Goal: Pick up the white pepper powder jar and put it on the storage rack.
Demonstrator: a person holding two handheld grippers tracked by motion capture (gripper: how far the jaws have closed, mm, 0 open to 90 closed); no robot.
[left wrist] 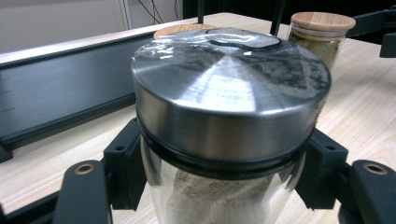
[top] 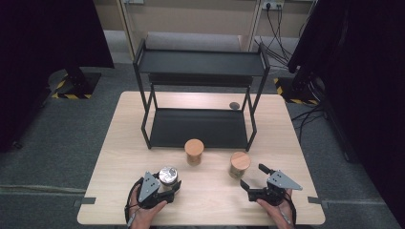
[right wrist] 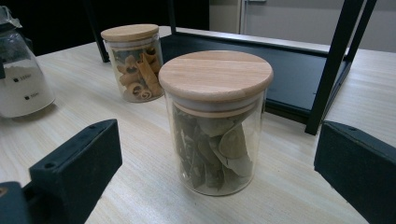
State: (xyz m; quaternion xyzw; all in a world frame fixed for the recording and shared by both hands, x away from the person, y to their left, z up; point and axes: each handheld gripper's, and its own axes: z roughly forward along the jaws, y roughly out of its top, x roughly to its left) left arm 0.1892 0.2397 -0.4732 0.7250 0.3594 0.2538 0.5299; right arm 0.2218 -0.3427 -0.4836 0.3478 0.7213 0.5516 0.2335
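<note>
A glass jar of pale powder with a steel lid stands on the table near the front left. My left gripper is shut on it, its pads pressed to both sides just below the lid. A wooden-lidded jar of bay leaves stands at the front right. My right gripper is open, its jaws spread wide just short of that jar and not touching it. A second wooden-lidded jar holding cinnamon sticks sits in front of the rack.
A black two-tier metal rack stands at the middle back of the wooden table; its lower shelf lies just behind the jars. A small dark disc rests behind the rack. Cables cross the floor at right.
</note>
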